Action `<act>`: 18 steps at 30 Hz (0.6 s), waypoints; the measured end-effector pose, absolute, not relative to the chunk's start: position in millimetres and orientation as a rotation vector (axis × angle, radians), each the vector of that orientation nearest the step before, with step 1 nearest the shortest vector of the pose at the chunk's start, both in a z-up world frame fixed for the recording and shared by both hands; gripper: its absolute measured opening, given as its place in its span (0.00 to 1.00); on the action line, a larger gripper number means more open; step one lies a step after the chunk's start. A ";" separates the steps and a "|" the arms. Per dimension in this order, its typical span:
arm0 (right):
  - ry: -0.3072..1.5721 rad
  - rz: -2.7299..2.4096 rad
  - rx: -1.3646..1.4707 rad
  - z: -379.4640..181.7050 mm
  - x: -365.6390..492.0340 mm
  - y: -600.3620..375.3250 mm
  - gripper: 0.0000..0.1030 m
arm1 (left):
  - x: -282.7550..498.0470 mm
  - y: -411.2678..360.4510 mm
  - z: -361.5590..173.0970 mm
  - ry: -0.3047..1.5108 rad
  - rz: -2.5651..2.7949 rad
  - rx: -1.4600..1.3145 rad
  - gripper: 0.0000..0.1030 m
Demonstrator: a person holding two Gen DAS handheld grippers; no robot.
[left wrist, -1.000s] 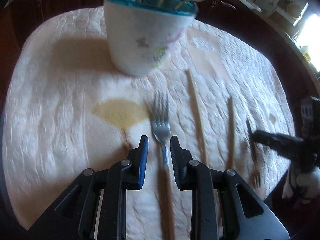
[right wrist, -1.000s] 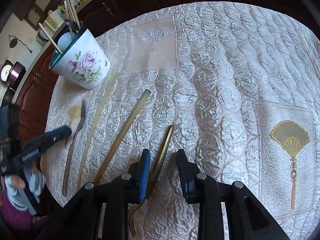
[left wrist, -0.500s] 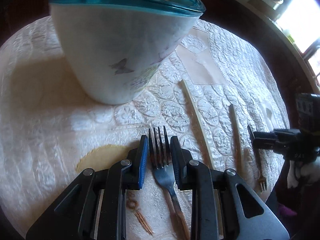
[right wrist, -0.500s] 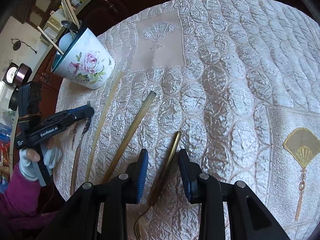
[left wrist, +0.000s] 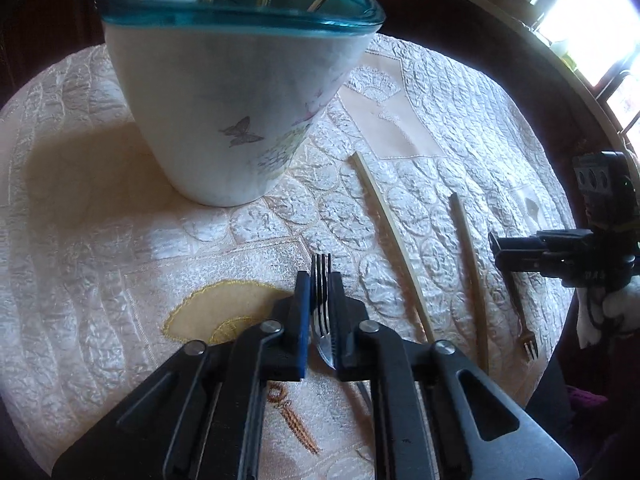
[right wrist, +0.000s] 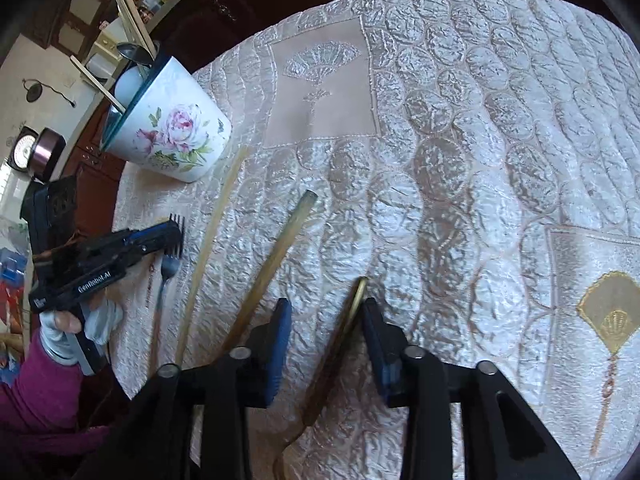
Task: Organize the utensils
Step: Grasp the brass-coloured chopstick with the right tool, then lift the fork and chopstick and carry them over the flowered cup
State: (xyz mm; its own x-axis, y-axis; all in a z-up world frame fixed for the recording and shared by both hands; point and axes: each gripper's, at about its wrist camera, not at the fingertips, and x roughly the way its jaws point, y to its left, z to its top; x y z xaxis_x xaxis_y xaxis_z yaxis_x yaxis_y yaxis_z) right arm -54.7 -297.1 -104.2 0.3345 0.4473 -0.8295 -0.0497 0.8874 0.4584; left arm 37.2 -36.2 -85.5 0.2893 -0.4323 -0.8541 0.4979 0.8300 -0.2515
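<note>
A white floral cup (left wrist: 236, 104) with a teal rim holds several utensils; it also shows in the right wrist view (right wrist: 172, 128). My left gripper (left wrist: 320, 292) is shut on the silver fork (left wrist: 321, 276) by its head, tines pointing at the cup; the same gripper (right wrist: 176, 232) and fork (right wrist: 170, 264) show in the right wrist view. My right gripper (right wrist: 324, 312) is open, its jaws on either side of a small brass fork's handle (right wrist: 352, 308). That gripper (left wrist: 496, 250) shows at the right of the left wrist view, over the small fork (left wrist: 524, 328).
Two long wooden sticks (right wrist: 212, 240) (right wrist: 276, 260) lie on the quilted white cloth (right wrist: 460, 140) between the two forks; they also show in the left wrist view (left wrist: 392, 240) (left wrist: 468, 264). The table edge and dark cabinets lie beyond the cup.
My left gripper moved forward along the silver fork and closed on its head near the cup. My right gripper moved forward along the brass fork's handle, still open.
</note>
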 end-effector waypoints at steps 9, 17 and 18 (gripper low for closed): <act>1.157 0.285 0.187 -102.6 -52.5 -270.2 0.16 | 28.0 -45.3 -90.7 1.126 -0.613 0.089 0.02; 1.100 0.301 0.229 -93.0 -63.8 -280.7 0.08 | 18.6 -38.0 -76.8 1.088 -0.581 0.040 0.01; 1.085 0.307 0.232 -87.6 -66.4 -280.2 0.08 | 17.5 -34.8 -71.8 1.078 -0.579 0.033 0.01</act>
State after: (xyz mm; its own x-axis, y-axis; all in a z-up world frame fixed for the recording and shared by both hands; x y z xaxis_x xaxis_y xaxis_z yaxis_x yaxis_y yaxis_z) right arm -66.4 -280.2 -87.6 0.4316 0.3560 -0.8288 -0.1308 0.9338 0.3330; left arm 17.5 -34.8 -71.8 0.3403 -0.4294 -0.8366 0.4608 0.8516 -0.2498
